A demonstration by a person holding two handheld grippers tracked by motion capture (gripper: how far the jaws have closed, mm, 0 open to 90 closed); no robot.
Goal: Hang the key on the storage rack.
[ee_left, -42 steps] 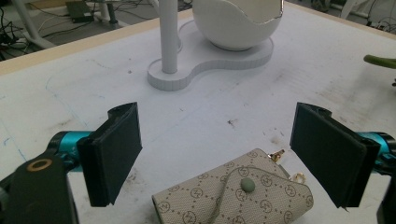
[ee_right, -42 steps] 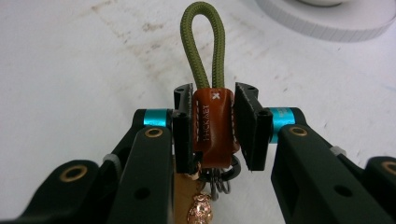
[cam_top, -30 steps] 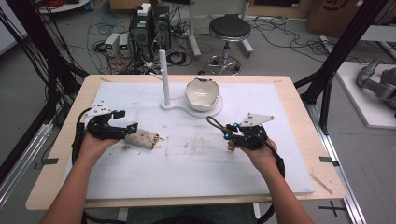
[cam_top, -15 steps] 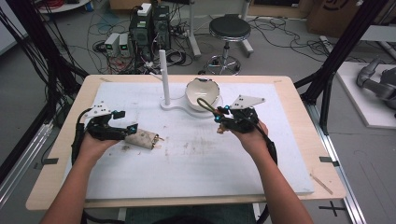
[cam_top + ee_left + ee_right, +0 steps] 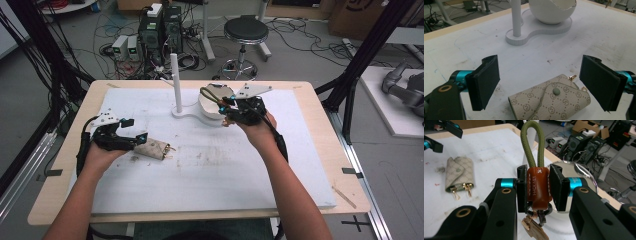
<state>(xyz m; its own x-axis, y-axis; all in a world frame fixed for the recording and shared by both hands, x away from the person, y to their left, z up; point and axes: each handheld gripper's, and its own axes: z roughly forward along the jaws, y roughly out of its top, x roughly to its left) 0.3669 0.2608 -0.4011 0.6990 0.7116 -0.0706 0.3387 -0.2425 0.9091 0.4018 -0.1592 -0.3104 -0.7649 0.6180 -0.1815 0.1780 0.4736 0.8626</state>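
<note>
The keychain (image 5: 535, 185) is already picked up, pinched at its brown leather tab by the right tongs (image 5: 227, 107) above the white bowl (image 5: 210, 102) at the far middle of the surface (image 5: 225, 185); hanging its green loop on the white post (image 5: 175, 82) probably remains. The left tongs (image 5: 549, 82) stand spread around the patterned pouch (image 5: 550, 102) lying at the left, pads apart from it.

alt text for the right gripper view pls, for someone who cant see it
The right gripper has its two black jaws shut on the brown leather tab of a keychain, whose olive cord loop stands up above the jaws while a key ring and a brass key hang below. Behind to the left, a beige patterned pouch lies on the white table.
</note>
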